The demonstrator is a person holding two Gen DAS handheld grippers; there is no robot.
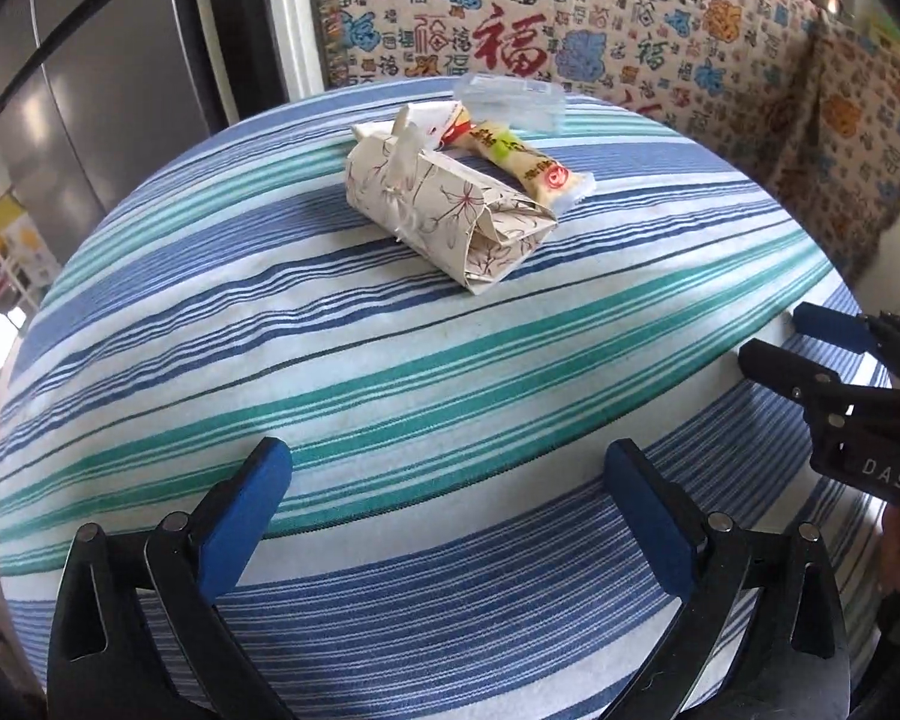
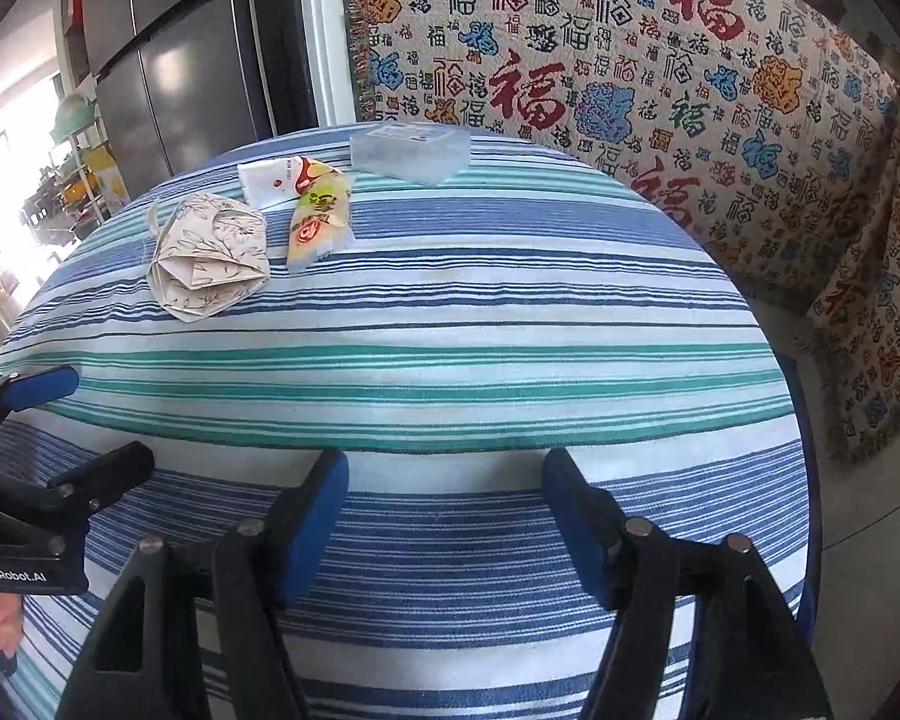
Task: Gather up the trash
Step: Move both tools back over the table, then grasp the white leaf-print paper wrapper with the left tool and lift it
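left wrist view: a round table (image 1: 390,360) under a blue, teal and white striped cloth, backed by a sofa throw (image 1: 630,18) printed with chinese characters; a grey refrigerator (image 1: 108,78) stands at left. the trash sits together on the far half of the table: a folded floral paper wrapper (image 1: 450,210), a yellow snack packet (image 1: 522,165) touching its far side, a white wrapper (image 1: 426,120) behind, and a clear plastic tray (image 1: 510,99) (possibly a lid; the edges blur) at the far rim. the left gripper (image 1: 450,468) hovers over the near edge, jaws spread wide, nothing between the blue pads. the right gripper (image 1: 774,336) enters at right, also parted and empty.

right wrist view: same table (image 2: 480,330), sofa throw (image 2: 660,60) and refrigerator (image 2: 180,72). the floral paper wrapper (image 2: 210,255) lies far left, the yellow snack packet (image 2: 318,222) just beside it, the white wrapper (image 2: 270,180) behind, the clear plastic tray (image 2: 411,153) at the far edge. the right gripper (image 2: 444,480) is wide and empty, well apart from the trash; the left gripper (image 2: 84,420) shows at left, open.
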